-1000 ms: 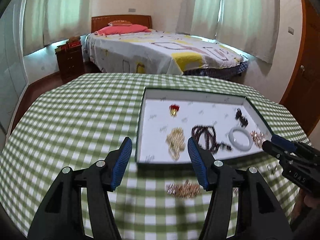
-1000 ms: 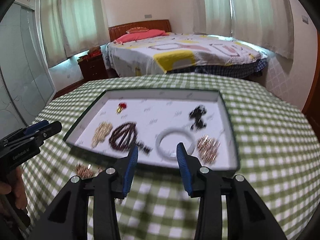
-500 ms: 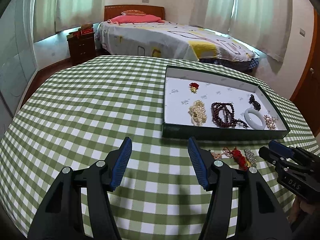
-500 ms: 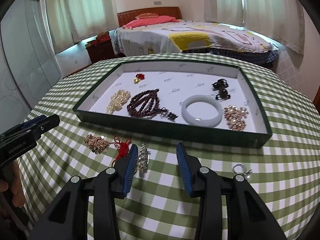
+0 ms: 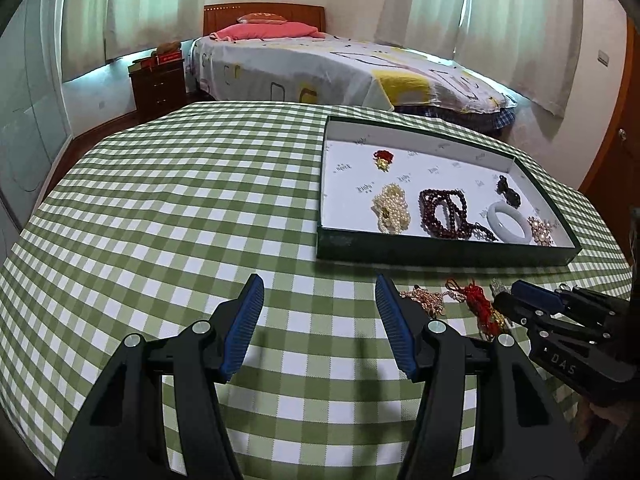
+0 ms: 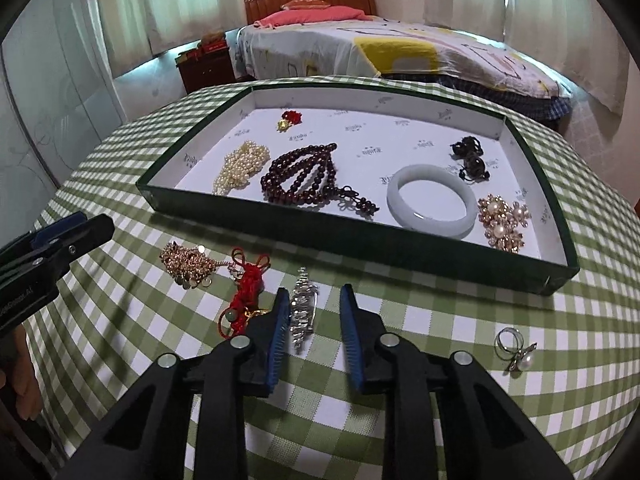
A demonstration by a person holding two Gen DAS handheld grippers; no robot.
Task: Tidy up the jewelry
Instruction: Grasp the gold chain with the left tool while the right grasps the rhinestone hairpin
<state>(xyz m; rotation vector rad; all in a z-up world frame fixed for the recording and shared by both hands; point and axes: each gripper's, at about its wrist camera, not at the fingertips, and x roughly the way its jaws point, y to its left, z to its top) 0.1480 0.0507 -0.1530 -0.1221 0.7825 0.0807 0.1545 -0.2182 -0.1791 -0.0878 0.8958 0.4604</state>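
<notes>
A dark green tray (image 6: 400,250) with a white lining holds pearls (image 6: 240,166), dark red beads (image 6: 304,178), a white bangle (image 6: 432,206), a black piece (image 6: 470,158), a gold brooch (image 6: 502,220) and a small red charm (image 6: 290,119). On the cloth in front lie a gold chain (image 6: 186,262), a red knot tassel (image 6: 248,284), a silver brooch (image 6: 303,312) and a pearl ring (image 6: 516,346). My right gripper (image 6: 314,330) is open, low over the silver brooch, which lies between its fingers. My left gripper (image 5: 318,320) is open and empty, left of the gold chain (image 5: 424,298).
The round table has a green checked cloth (image 5: 180,208). The tray (image 5: 440,254) sits at its far right side. A bed (image 5: 340,68) and a wooden nightstand (image 5: 158,84) stand behind the table. A door (image 5: 616,152) is at the right.
Both grippers pulled back from the tray toward the near edge. The right one dropped low over the silver brooch. The loose pieces on the cloth came into view.
</notes>
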